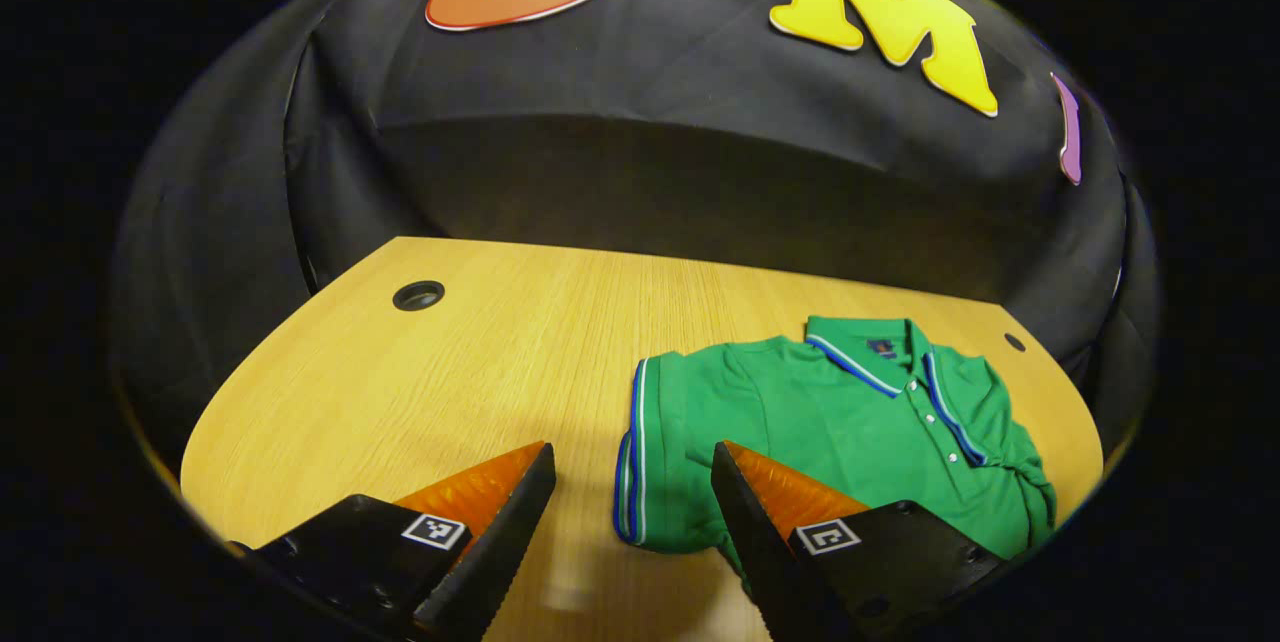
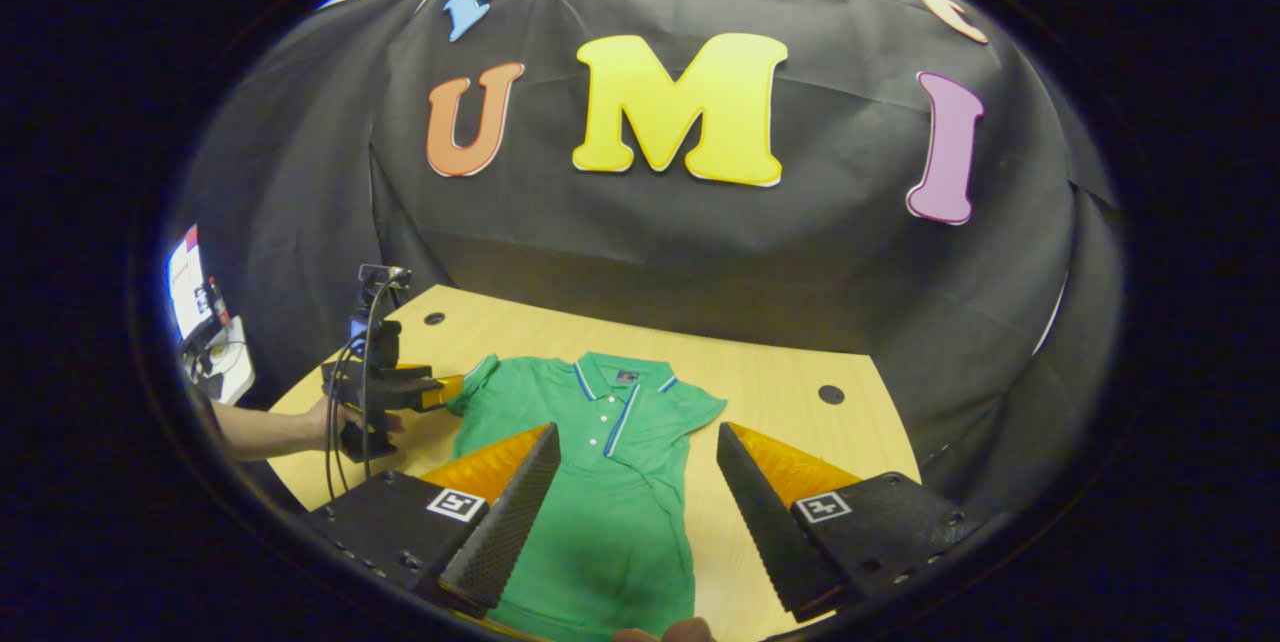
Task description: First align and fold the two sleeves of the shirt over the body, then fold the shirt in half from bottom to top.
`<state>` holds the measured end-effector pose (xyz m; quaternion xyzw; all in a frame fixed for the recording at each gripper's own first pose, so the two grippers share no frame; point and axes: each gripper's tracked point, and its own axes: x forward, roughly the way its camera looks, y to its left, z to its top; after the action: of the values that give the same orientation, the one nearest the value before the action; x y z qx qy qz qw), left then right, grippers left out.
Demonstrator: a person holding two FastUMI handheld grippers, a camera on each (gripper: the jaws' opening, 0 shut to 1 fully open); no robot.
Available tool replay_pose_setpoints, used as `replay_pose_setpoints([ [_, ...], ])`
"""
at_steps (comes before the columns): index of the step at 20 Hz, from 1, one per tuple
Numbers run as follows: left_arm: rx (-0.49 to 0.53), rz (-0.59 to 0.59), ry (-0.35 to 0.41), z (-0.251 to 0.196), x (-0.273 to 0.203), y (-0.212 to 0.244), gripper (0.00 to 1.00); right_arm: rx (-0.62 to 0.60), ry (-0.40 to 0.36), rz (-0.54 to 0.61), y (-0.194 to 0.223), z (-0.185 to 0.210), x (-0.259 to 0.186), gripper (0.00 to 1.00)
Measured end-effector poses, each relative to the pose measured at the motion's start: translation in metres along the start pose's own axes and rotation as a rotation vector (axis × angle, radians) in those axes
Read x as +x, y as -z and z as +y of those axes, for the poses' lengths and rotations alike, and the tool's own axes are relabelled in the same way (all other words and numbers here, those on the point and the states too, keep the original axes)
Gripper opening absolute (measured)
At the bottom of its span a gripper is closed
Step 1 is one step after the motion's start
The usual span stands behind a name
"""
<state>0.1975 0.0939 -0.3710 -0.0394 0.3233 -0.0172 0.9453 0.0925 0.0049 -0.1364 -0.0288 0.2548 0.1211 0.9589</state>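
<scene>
A green polo shirt (image 2: 600, 482) lies face up on the wooden table (image 2: 790, 422), collar at the far side, both short sleeves spread out. In the left gripper view the shirt (image 1: 860, 432) lies to the right, and its striped sleeve cuff (image 1: 632, 452) lies just ahead of the gap between my fingers. My left gripper (image 1: 632, 522) is open, low over the table with nothing held. A hand holds this left gripper (image 2: 385, 387) beside the shirt's sleeve (image 2: 478, 377). Above the shirt's body, my right gripper (image 2: 635, 512) stands open and holds nothing.
The table (image 1: 480, 362) has round cable holes (image 1: 418, 295) (image 2: 832, 394) near its back corners. A person's forearm (image 2: 270, 430) reaches in from the left edge. Black cloth walls close off the back and sides. Bare tabletop lies left of the shirt.
</scene>
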Motion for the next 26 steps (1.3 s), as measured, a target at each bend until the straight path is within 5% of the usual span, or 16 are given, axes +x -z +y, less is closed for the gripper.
replay_pose_setpoints([
  [8,0.045,0.066,-0.007,0.003,0.019,0.019,0.91,0.044,0.003,0.013,0.003,-0.004,0.003,0.96],
  [9,0.049,0.064,-0.019,0.005,0.021,0.018,0.73,0.044,-0.001,0.014,0.004,-0.003,0.005,0.96],
  [10,0.051,0.066,-0.023,0.004,0.021,0.017,0.77,0.045,-0.004,0.016,0.004,-0.002,0.007,0.96],
  [11,0.054,0.069,-0.017,0.001,0.021,0.017,0.52,0.051,-0.009,0.016,0.005,-0.002,0.007,0.96],
  [14,0.057,0.077,0.021,-0.014,0.023,0.014,0.15,0.083,-0.007,0.024,0.008,-0.006,0.013,0.96],
  [16,0.055,0.087,0.05,-0.025,0.021,0.011,0.07,0.101,0.002,0.023,0.009,-0.011,0.013,0.96],
  [26,0.113,-0.002,0.033,-0.071,-0.016,-0.06,0.07,0.156,0.025,-0.011,0.009,-0.027,-0.001,0.96],
])
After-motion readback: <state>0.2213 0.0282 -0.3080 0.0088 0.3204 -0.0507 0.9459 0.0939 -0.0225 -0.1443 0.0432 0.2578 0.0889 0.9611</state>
